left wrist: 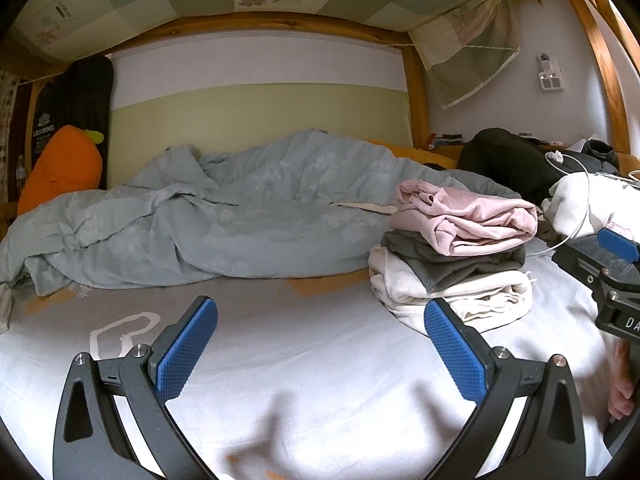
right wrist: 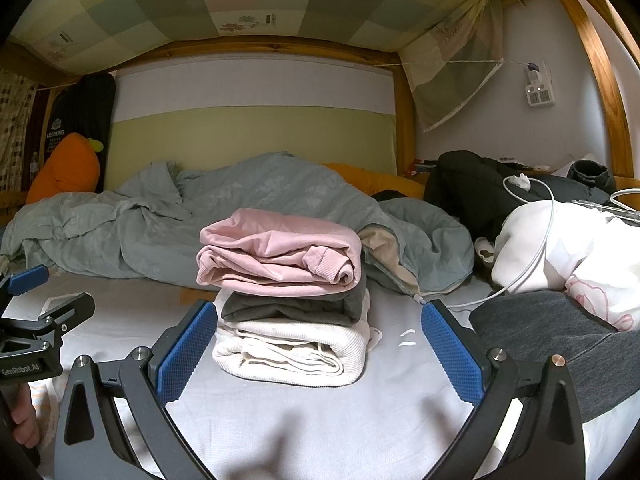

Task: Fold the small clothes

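Three folded garments sit stacked on the bed (right wrist: pixel 280 420) straight ahead of the right gripper (right wrist: pixel 320 350): a pink top (right wrist: pixel 276 254) on a grey piece (right wrist: pixel 296 306) on a cream one (right wrist: pixel 292 348). The right gripper's jaws stand wide apart and empty, just short of the stack. The left gripper (left wrist: pixel 320 344), also spread and empty, hovers over bare sheet with the stack ahead to its right.

Both wrist views sit low over the bed sheet (left wrist: pixel 320 360), facing the far wall. Right view nearer the folded stack (right wrist: pixel 288 296); both share it.
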Available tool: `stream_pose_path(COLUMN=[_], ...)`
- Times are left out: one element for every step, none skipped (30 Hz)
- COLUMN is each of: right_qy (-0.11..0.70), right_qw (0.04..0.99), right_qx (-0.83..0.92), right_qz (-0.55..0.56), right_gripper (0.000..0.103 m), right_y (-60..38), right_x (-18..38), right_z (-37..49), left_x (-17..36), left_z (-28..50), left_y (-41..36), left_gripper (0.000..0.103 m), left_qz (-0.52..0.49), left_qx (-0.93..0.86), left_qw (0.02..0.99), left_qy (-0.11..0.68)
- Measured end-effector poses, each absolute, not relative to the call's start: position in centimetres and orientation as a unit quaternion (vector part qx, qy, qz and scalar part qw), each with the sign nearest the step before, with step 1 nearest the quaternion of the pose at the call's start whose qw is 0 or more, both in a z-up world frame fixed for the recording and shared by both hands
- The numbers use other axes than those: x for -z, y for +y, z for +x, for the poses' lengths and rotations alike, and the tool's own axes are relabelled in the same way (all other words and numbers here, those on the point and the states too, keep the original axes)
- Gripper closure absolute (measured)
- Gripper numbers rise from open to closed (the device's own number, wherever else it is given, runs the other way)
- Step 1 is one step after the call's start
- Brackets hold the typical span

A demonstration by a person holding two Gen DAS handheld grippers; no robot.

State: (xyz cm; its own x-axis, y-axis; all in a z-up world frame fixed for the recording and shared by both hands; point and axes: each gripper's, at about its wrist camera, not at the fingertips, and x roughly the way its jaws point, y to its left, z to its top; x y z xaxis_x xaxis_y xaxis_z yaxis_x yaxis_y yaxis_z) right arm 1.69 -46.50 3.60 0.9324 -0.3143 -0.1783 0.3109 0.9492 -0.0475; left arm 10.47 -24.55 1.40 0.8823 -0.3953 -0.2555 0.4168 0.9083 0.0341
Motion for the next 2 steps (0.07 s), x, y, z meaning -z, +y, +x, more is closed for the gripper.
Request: stream_pose_path(right_qy=[0.092, 0.092], right_qw=[0.983, 0.983], right_qx=[0.159, 0.159], right_qz=[-0.009, -0.009], right_gripper=[0.001, 0.001], right_y=[-46.5, -46.48], right_x=[-3.6, -3.6], right_z=[1.67, 1.65], left_x=[-1.37, -1.32], left_z=[10.56, 10.69], left_y=[-24.53, -24.51], left_gripper=[0.0, 0.0], left_qz=[0.044, 0.044], left_qx=[0.211, 0.212], left_qw=[0.968, 0.968], left_qy=[0.125, 0.129])
